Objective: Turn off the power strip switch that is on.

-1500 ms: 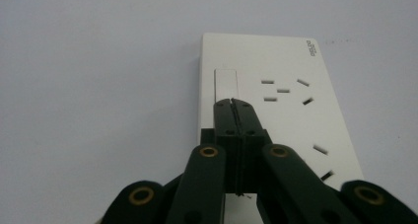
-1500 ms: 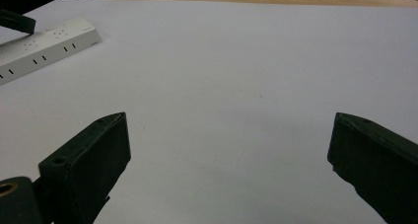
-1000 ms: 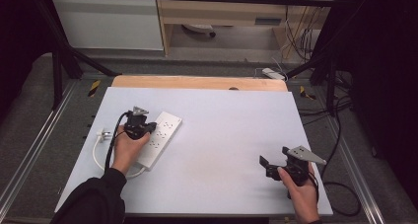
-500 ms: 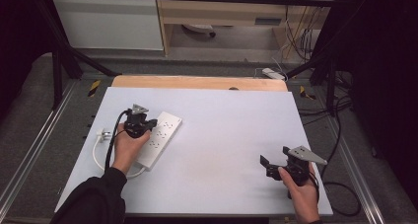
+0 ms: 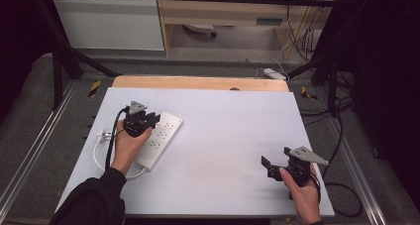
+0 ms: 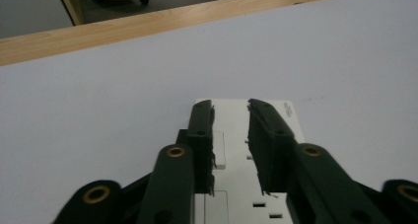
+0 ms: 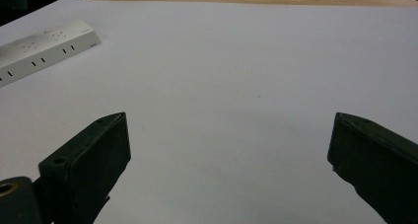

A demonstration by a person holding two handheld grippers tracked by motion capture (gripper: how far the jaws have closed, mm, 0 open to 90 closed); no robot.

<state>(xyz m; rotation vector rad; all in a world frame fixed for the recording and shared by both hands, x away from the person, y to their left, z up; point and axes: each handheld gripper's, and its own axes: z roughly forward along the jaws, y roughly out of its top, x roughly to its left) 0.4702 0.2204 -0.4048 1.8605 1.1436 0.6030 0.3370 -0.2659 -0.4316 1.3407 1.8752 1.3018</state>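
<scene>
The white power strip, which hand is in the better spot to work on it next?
The left. Its claw hangs right over the power strip, jaws slightly apart above the sockets. The right claw sits wide open far across the white table, with bare surface in front.

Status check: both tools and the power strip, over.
Left tool over power strip, jaws just opening, nothing gripped. Right tool open, idle on table. Nothing in the way.

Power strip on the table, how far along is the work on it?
Early. The power strip lies flat on the white board. The left gripper hovers over it; its jaws have just been opening, nothing clamped. The right gripper waits open, apart. Any gripping or moving remains.
</scene>
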